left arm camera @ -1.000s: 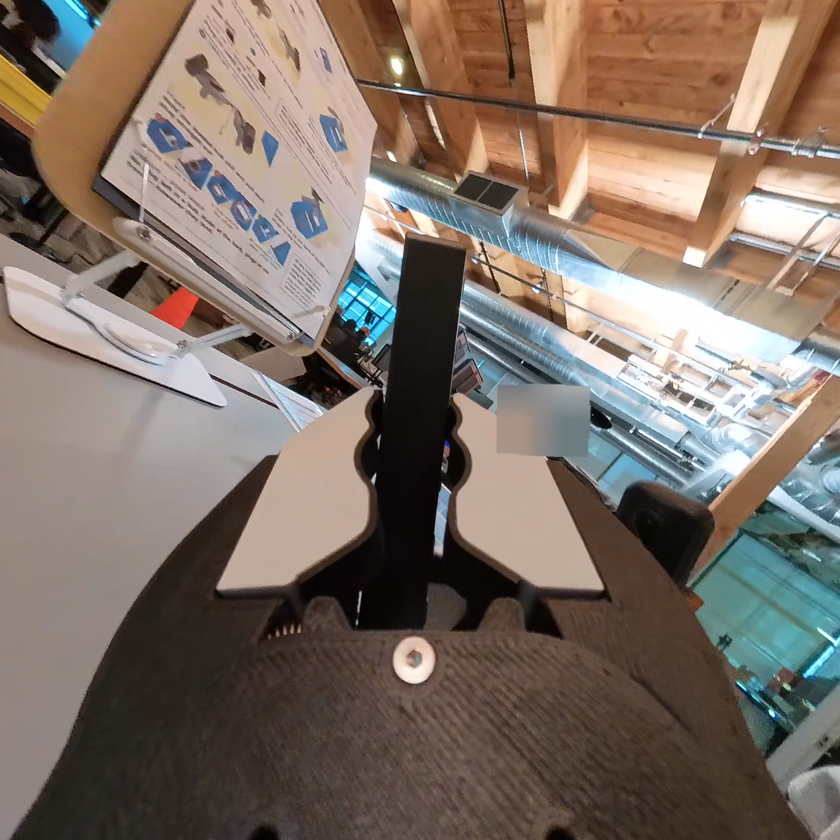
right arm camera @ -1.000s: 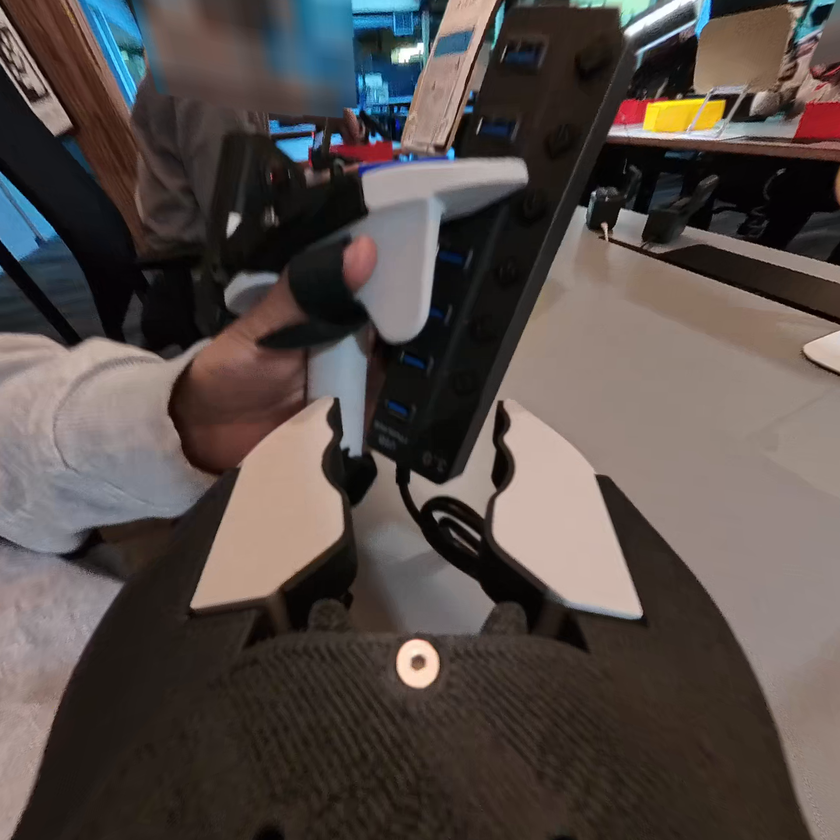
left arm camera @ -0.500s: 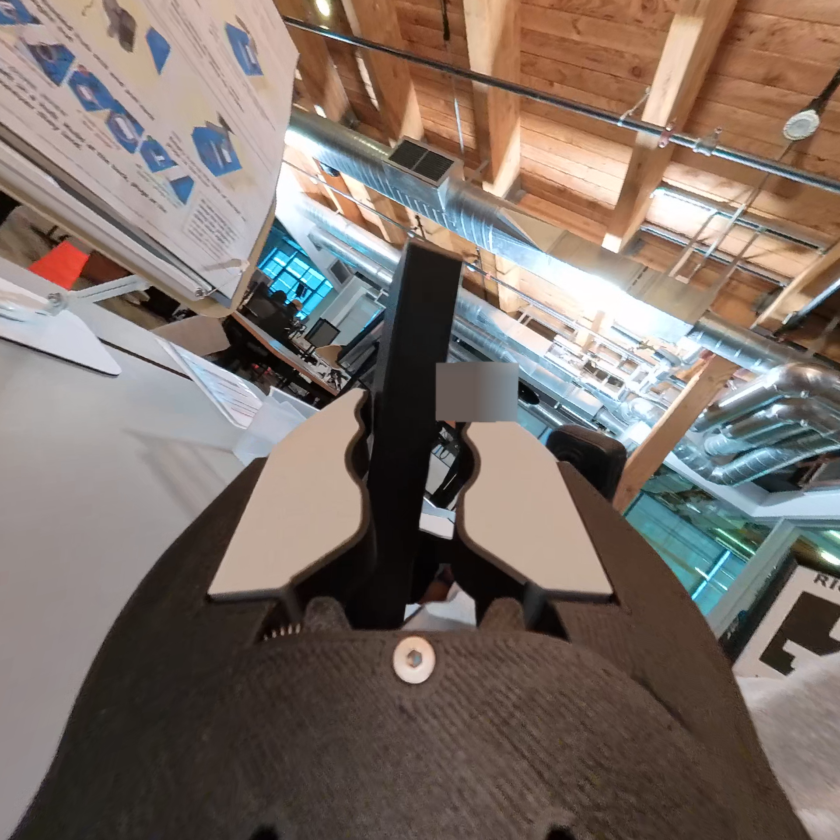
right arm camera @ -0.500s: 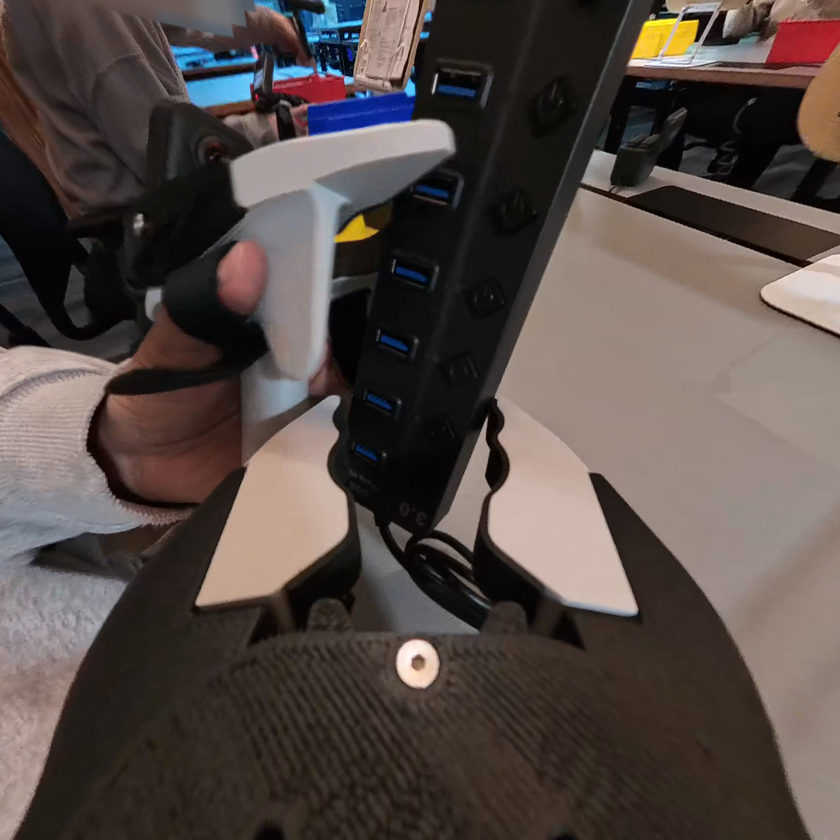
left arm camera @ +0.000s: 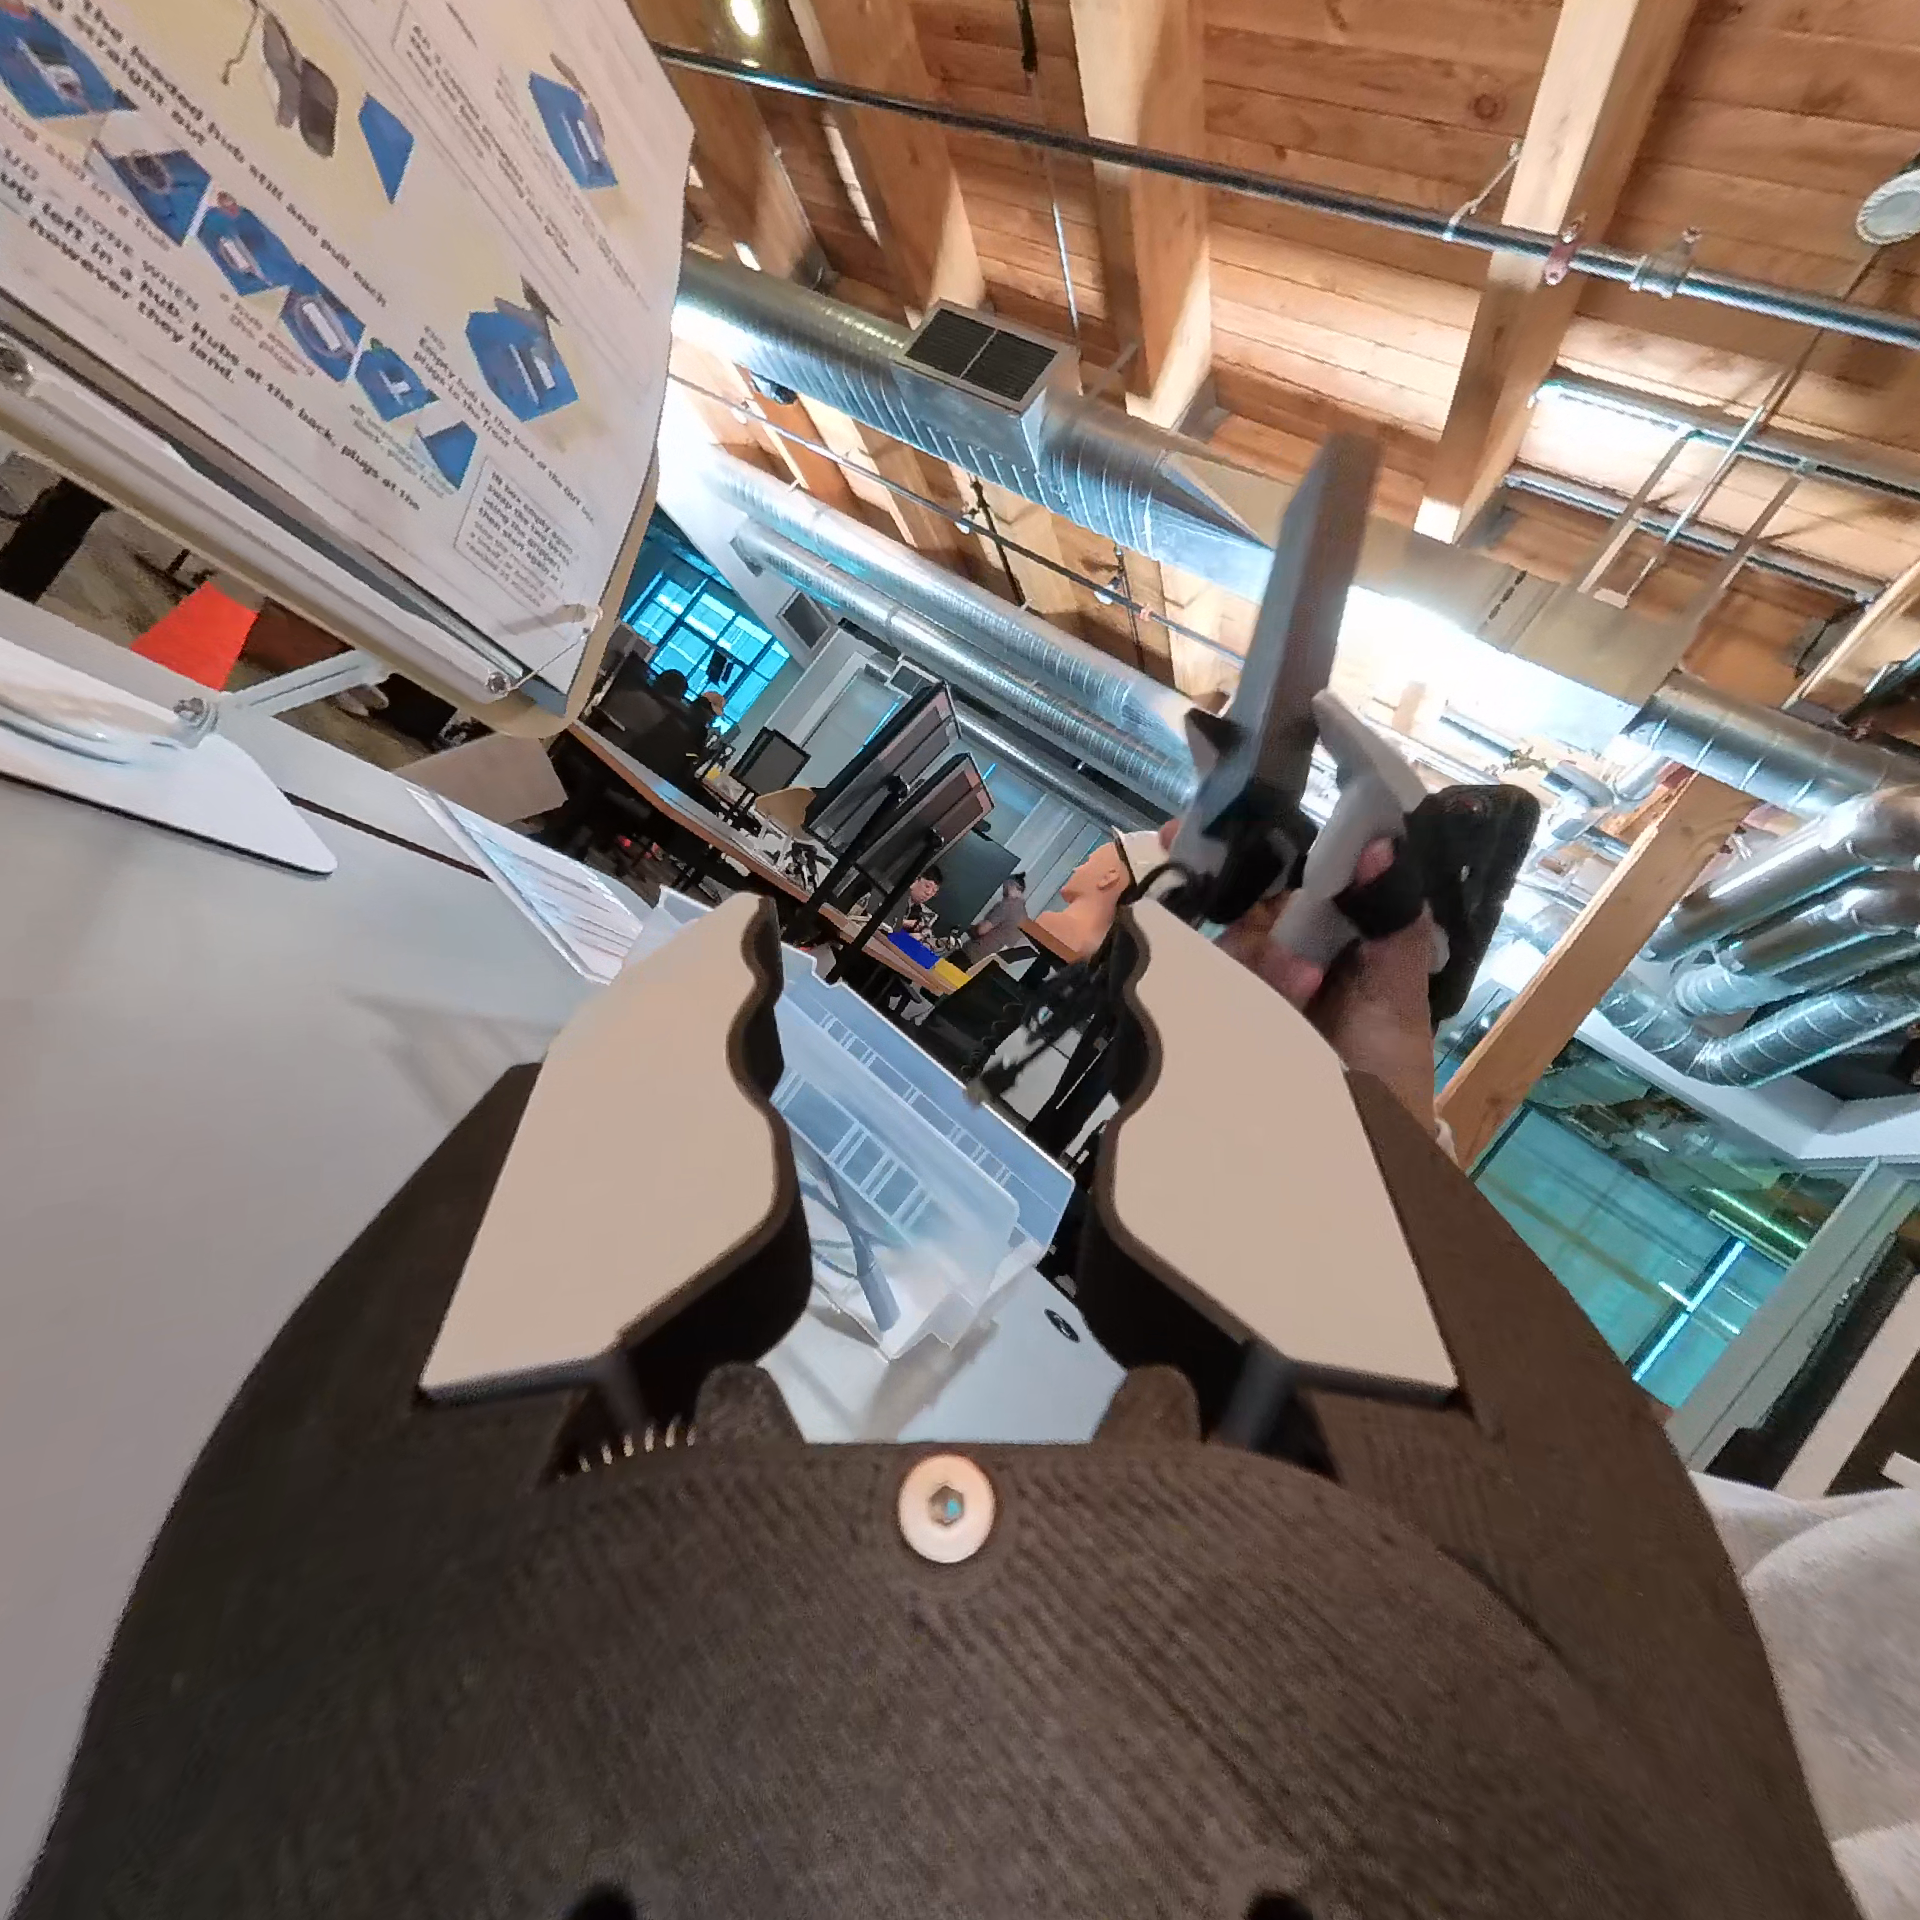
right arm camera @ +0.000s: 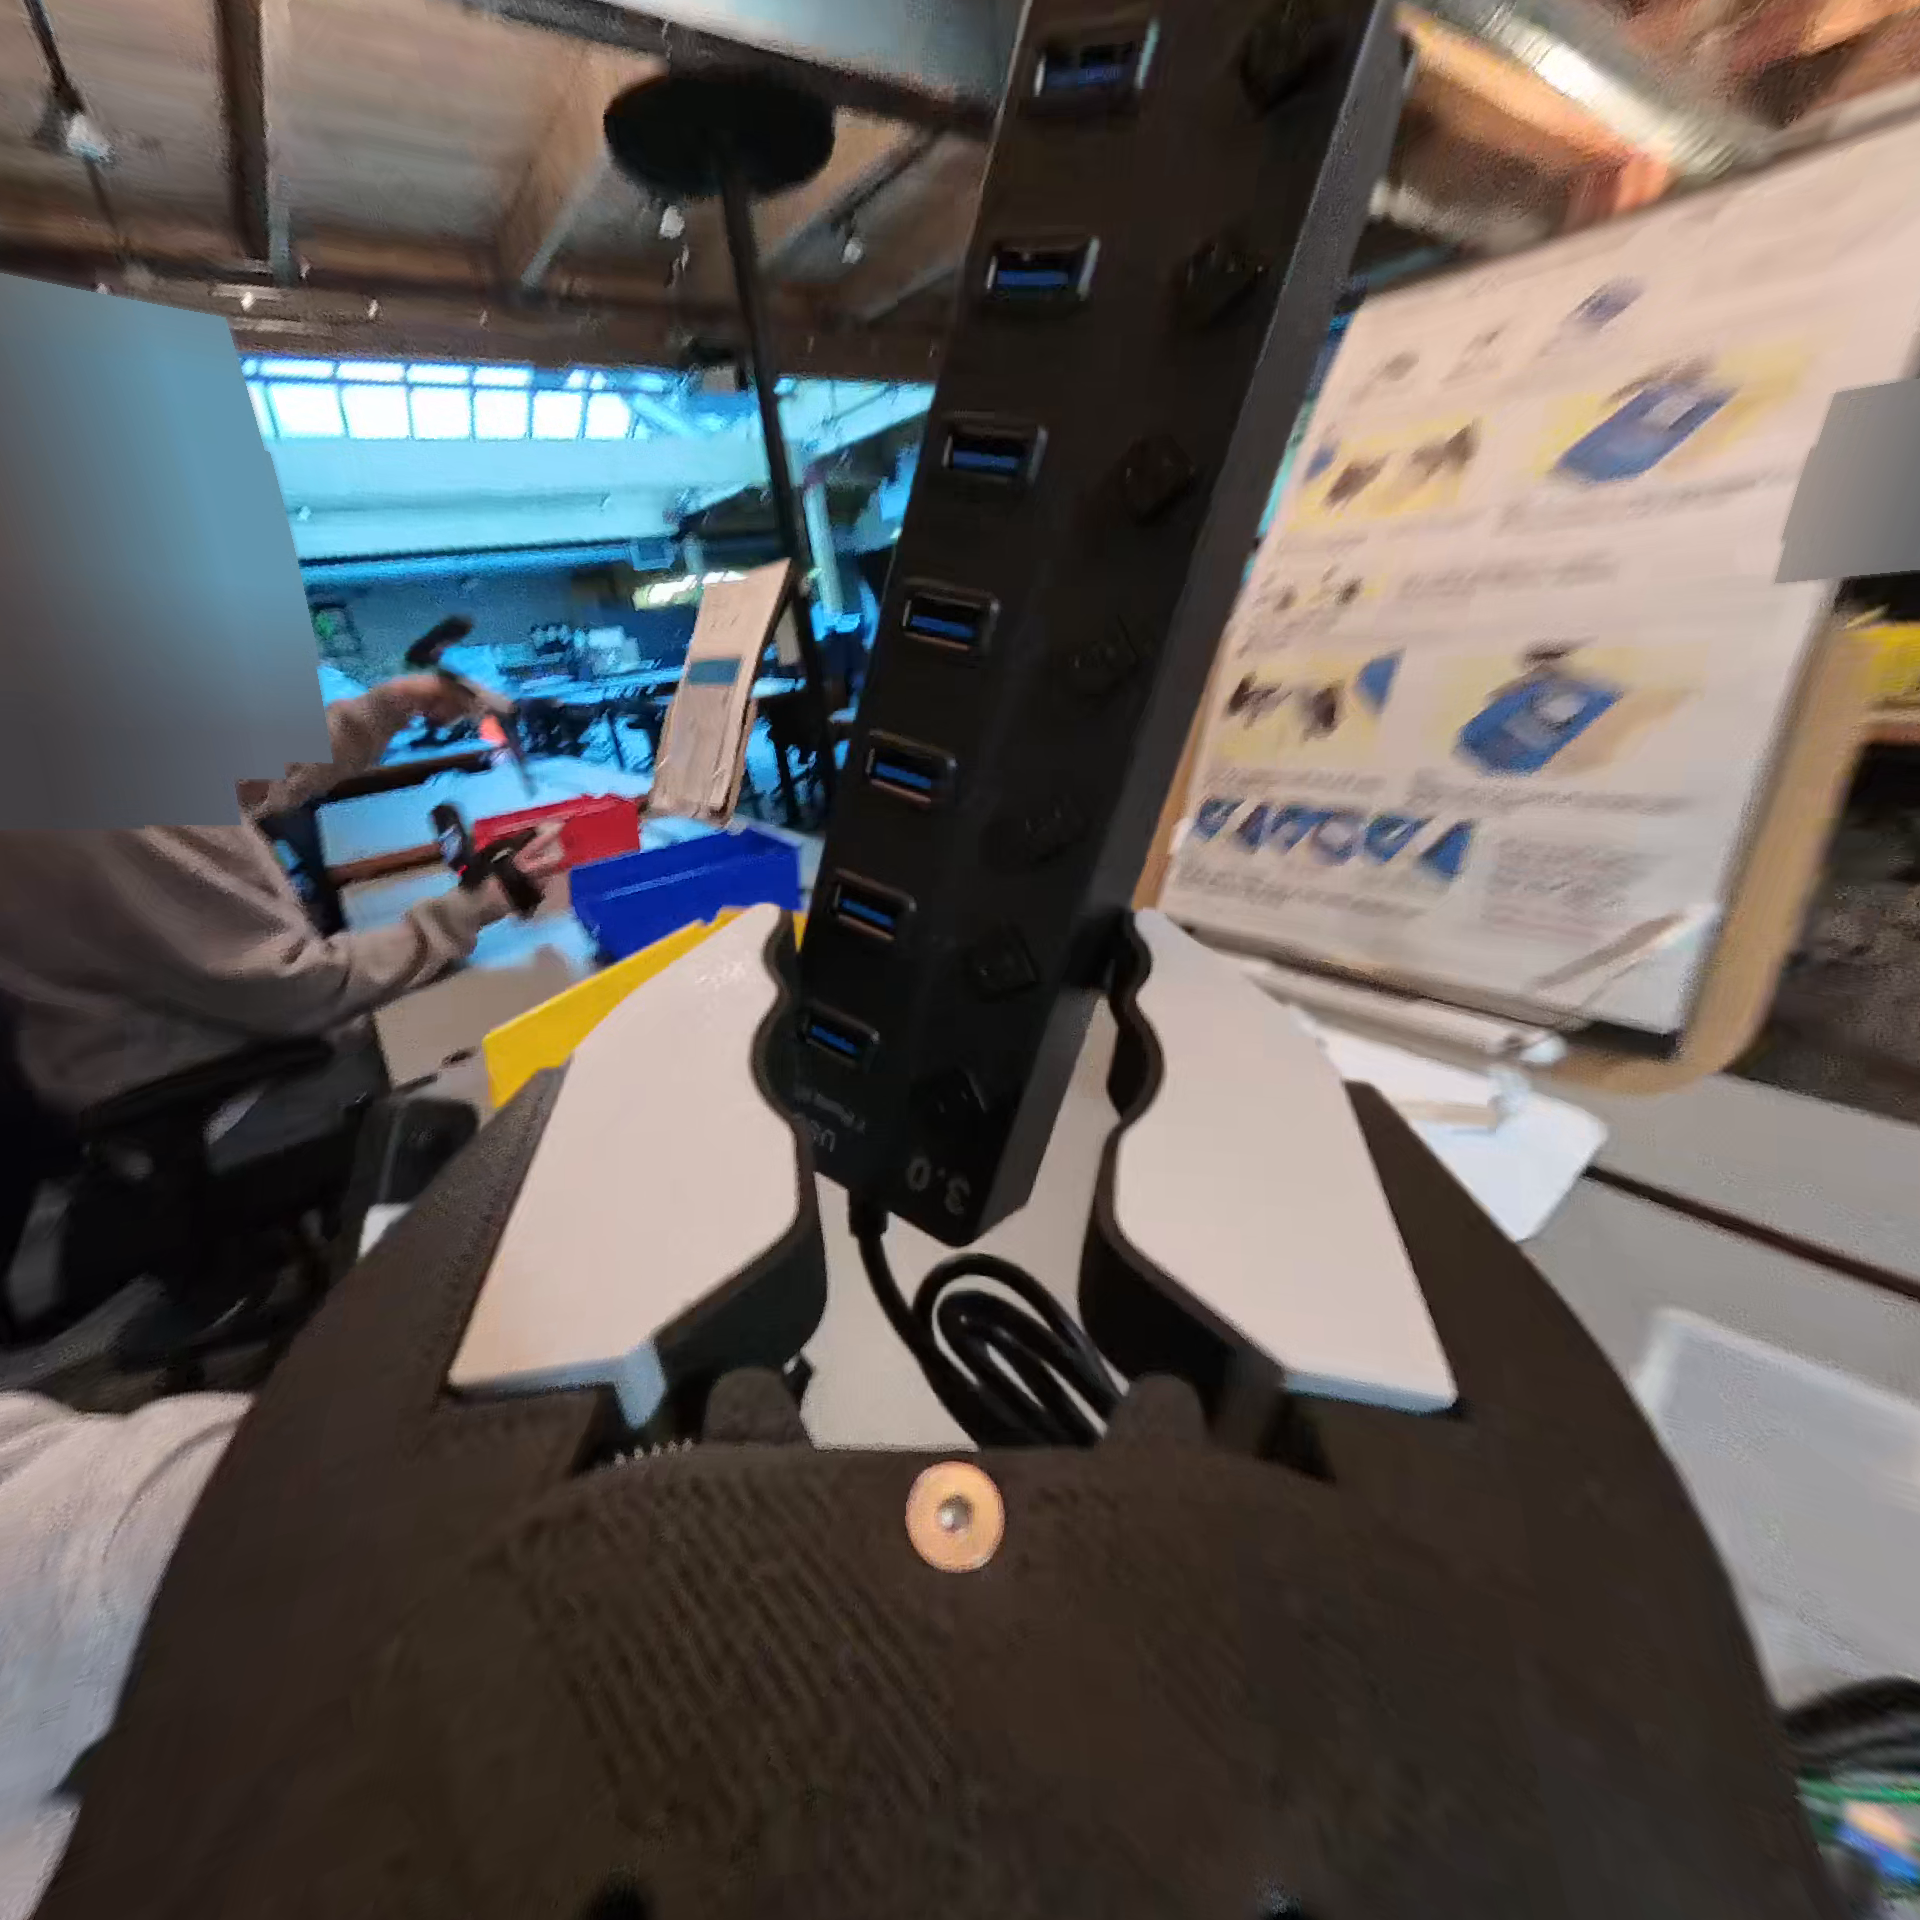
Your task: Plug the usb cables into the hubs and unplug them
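Hub (right arm camera: 1049,582), long and black, stands between the fingers of the right hand-held gripper (right arm camera: 951,1049), which clamps its lower end, the jaws closed on the two narrow sides. Its long axis runs straight ahead and upward from that hand-held gripper, leaning a little to the right, with a row of blue sockets facing the camera on the left half and a row of dark buttons beside them; every socket in view looks empty. A short black cord (right arm camera: 997,1340) loops out of the bottom end, down between the jaws. The left hand-held gripper (left arm camera: 951,1008) is open and holds nothing; in its own view the hub (left arm camera: 1304,582) shows well off to the upper right, thin edge on, gripped by the other hand-held gripper (left arm camera: 1278,831). So the right hand is the one that has the hub, and the left is the free one, apart from it. No loose cable with a plug can be made out in either view; I judge that the left must fetch one and bring it to the socket face. Beyond lie the grey surface (left arm camera: 208,1039), a clear plastic bin (left arm camera: 914,1174) just ahead of the left jaws, and an instruction board (right arm camera: 1507,644) on a stand behind the hub.
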